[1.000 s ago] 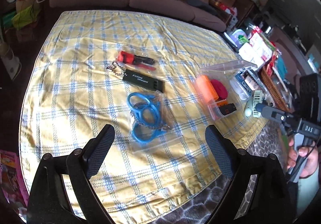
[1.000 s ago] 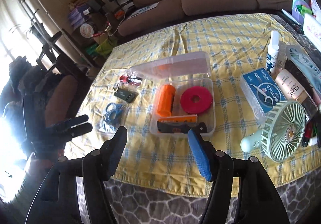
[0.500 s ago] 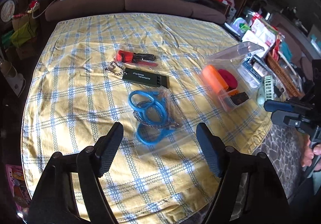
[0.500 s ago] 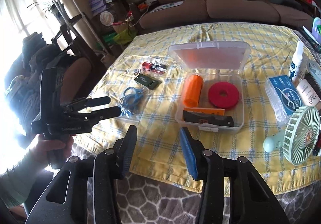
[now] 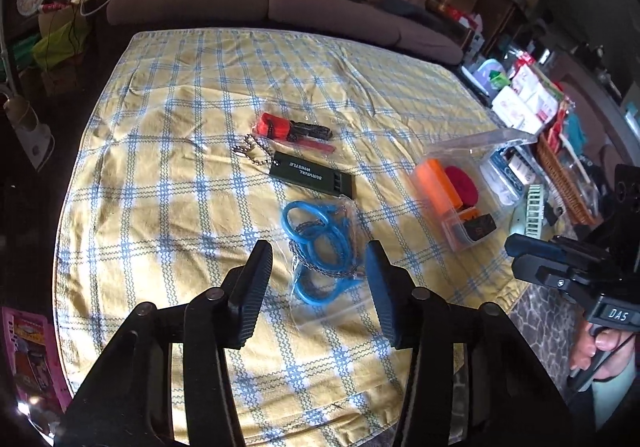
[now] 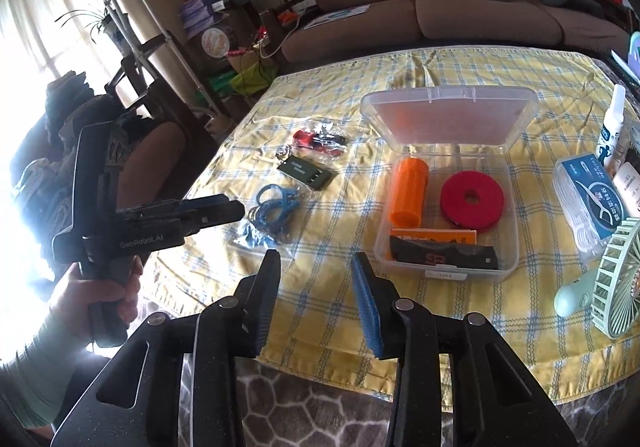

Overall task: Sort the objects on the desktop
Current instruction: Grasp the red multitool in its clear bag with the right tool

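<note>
Currently sorting desktop objects | left gripper (image 5: 318, 279) empty, jaws closing above bagged blue wire saw (image 5: 320, 247), likely lining up a pick | saw's long axis runs 12 to 6 | right gripper (image 6: 316, 297) empty, closing | open clear box (image 6: 444, 207) at 3 o'clock, awaiting items

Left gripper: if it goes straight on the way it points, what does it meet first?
Probably the clear bag with the blue-handled chain, lying between the closing fingers of the left gripper in its view; depth is unclear.
</note>
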A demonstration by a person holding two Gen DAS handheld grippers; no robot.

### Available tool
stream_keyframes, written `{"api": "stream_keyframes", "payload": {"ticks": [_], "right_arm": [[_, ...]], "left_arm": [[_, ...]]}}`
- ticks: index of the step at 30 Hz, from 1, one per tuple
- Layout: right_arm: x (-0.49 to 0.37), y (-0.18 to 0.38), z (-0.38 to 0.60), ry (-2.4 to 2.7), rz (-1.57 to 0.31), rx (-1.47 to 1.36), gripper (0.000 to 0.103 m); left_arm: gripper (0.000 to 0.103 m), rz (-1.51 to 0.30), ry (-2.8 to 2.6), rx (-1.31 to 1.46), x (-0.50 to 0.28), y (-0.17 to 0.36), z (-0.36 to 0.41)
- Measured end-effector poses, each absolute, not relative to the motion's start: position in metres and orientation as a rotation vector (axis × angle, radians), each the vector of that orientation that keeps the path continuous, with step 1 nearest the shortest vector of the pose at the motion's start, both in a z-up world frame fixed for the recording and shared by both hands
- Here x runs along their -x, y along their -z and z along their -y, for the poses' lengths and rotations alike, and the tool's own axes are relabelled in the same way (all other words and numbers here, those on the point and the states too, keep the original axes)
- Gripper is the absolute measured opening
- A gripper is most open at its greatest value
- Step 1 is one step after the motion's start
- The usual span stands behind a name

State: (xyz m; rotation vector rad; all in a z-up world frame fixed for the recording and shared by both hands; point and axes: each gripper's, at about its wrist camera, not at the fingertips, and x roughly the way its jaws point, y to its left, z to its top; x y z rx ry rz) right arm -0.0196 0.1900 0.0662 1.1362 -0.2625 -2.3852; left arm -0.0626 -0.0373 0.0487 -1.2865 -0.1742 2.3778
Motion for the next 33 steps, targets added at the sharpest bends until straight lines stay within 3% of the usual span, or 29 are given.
{"api": "stream_keyframes", "payload": {"ticks": [5,10,13,21,26,27,31,32,33], "right_arm": [[0.029,-0.079,-0.162,2.433,0.140,-1.097,0.030],[0.061,-0.100,-0.116,2.475,-0.042,-1.037,0.030],[0.099,-0.103,-0.089,2.505,-0.129,-1.078,0.032],[0.191,-0.046,-0.029,2.483,-0.331,-1.280,0.035],[0.222,-0.012,-0.029,2.437,-0.350,-1.418,0.053],[0.223,-0.008,-0.031,2.425,-0.351,-1.421,0.052],[0.219,-0.016,-0.030,2.410,-0.380,-1.388,0.029],[0.217,-0.021,-0.030,2.407,-0.375,-1.380,0.028],[0.213,-0.029,-0.029,2.404,-0.368,-1.362,0.015]], "left_arm": [[0.043,0.295,-2.415,1.287,0.072,-0.066,0.063],[0.054,0.314,-2.478,1.291,0.073,-0.078,0.079],[0.054,0.346,-2.485,1.310,0.074,-0.079,0.089],[0.054,0.481,-2.469,1.301,0.074,-0.085,0.118],[0.054,0.497,-2.456,1.283,0.070,-0.091,0.127],[0.054,0.500,-2.455,1.277,0.069,-0.093,0.127],[0.054,0.523,-2.430,1.264,0.073,-0.092,0.126],[0.054,0.529,-2.419,1.261,0.074,-0.091,0.124],[0.054,0.532,-2.411,1.261,0.075,-0.090,0.122]]}}
